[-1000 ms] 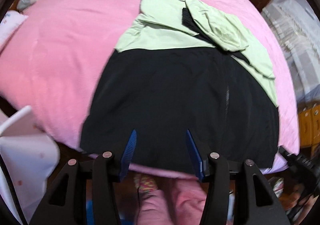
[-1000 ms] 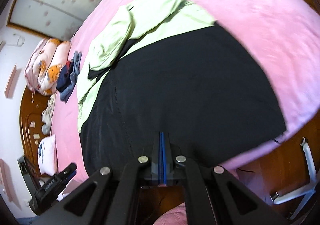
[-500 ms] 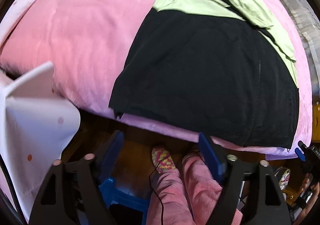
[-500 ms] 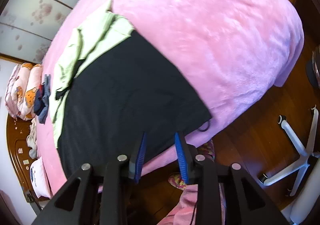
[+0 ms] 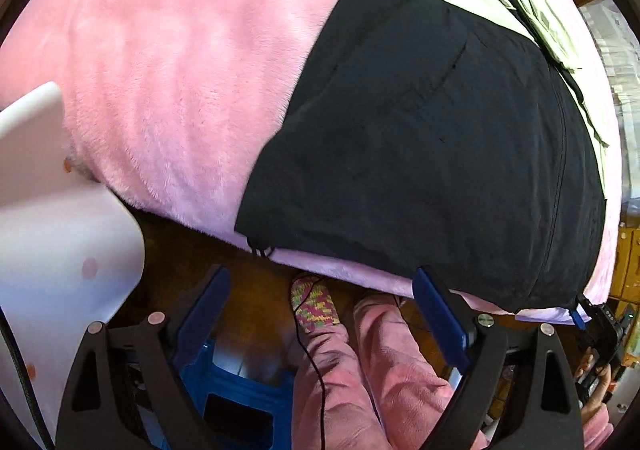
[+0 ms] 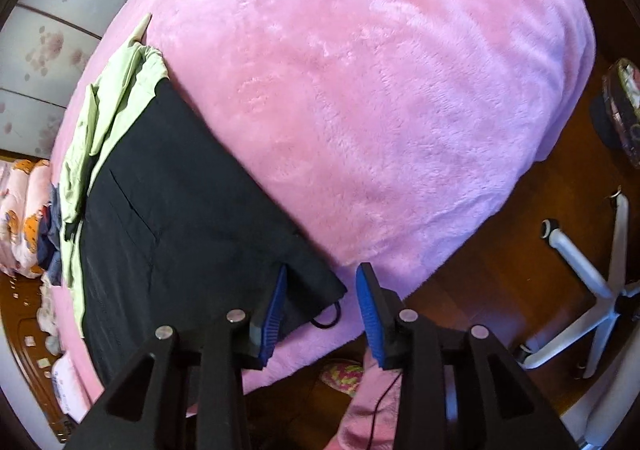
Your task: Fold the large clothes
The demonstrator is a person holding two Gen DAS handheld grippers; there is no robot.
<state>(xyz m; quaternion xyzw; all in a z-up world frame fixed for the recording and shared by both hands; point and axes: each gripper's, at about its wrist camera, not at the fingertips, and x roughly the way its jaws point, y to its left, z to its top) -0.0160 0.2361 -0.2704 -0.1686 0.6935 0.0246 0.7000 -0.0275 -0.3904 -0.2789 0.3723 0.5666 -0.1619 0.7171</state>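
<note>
A black and light-green jacket (image 5: pixel 432 154) lies flat on the pink bed (image 5: pixel 172 62), its black hem at the near edge. In the right wrist view the jacket (image 6: pixel 168 218) shows at the left, with its hem corner and a drawstring loop (image 6: pixel 326 316) just ahead of the fingers. My left gripper (image 5: pixel 320 314) is open and empty, below the bed edge near the hem's left corner. My right gripper (image 6: pixel 322 308) is open and empty, its jaws either side of the hem's right corner.
A white chair (image 5: pixel 52 234) stands at the left of the bed. A blue stool (image 5: pixel 240 402) and the person's pink legs (image 5: pixel 360 370) are below. A white swivel-chair base (image 6: pixel 592 290) stands on the wood floor at the right. Pillows (image 6: pixel 20 210) and folded clothes lie far off.
Both grippers have dropped back and down to the near bed edge, left toward the left hem corner, right toward the right one. The right gripper went from shut to open; the left opened wider.
</note>
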